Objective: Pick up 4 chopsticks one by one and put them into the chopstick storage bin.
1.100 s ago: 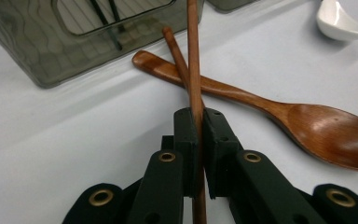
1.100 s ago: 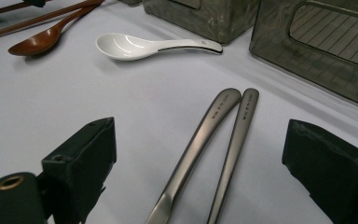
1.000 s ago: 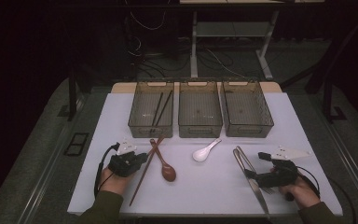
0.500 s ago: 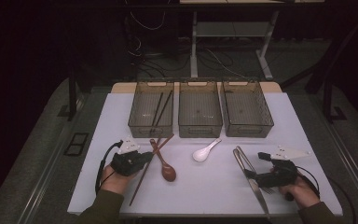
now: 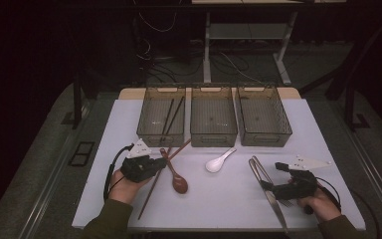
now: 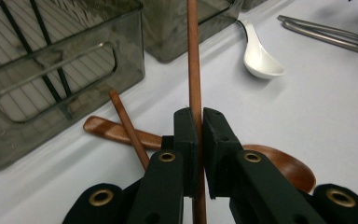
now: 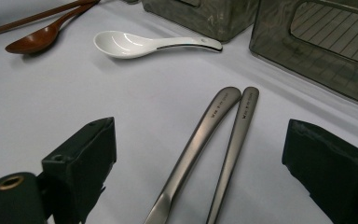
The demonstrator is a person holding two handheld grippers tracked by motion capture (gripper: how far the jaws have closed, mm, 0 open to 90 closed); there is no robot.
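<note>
High view: left gripper [image 5: 155,165] is clamping a brown chopstick [image 5: 151,191] just beside the wooden spoon [image 5: 175,177], w/ the left bin [image 5: 151,130] ahead of it. Left gripper view: jaws are pinching the stick narrowly, so it's likely pivoting or slipping on lift, maybe dragging the second chopstick [image 6: 128,128] lying under it. Right gripper view: right gripper [image 7: 200,172] is sitting wide, straddling the metal cutlery handles [image 7: 214,135], holding nothing.
</note>
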